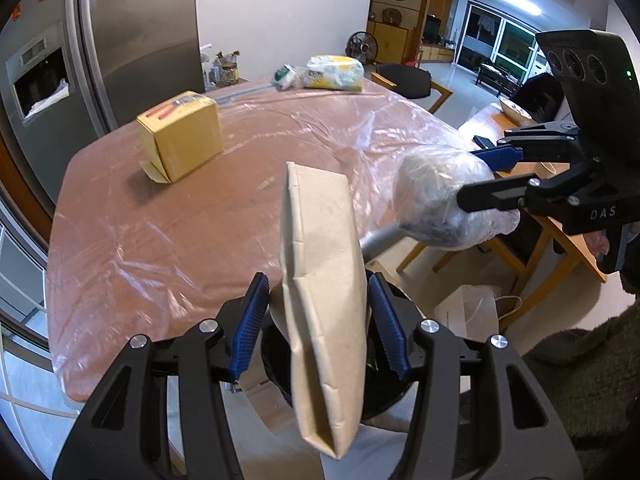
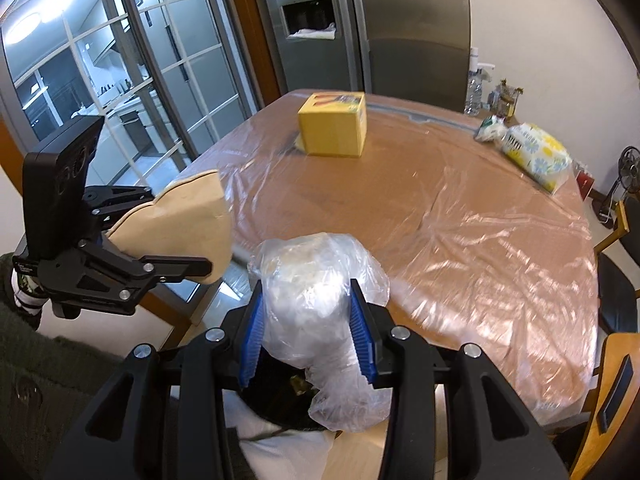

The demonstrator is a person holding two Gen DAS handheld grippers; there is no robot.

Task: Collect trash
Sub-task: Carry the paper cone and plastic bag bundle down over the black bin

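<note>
My left gripper (image 1: 318,304) is shut on a flat brown paper bag (image 1: 320,280), held off the near edge of the table above a dark bin (image 1: 276,364) below. My right gripper (image 2: 307,312) is shut on a crumpled clear plastic bag (image 2: 312,280) stuffed with pale material, also held over the dark bin (image 2: 272,396). In the left wrist view the right gripper (image 1: 472,178) with its plastic bag (image 1: 432,196) is at the right. In the right wrist view the left gripper (image 2: 192,256) and paper bag (image 2: 180,224) are at the left.
A round table (image 1: 160,240) under clear plastic sheeting holds a yellow cardboard box (image 1: 180,136) and a yellow-flowered package (image 1: 334,72) at the far side. A steel fridge (image 1: 120,40) stands behind. Wooden chairs (image 2: 616,380) and a white paper bag (image 1: 468,312) sit at the right.
</note>
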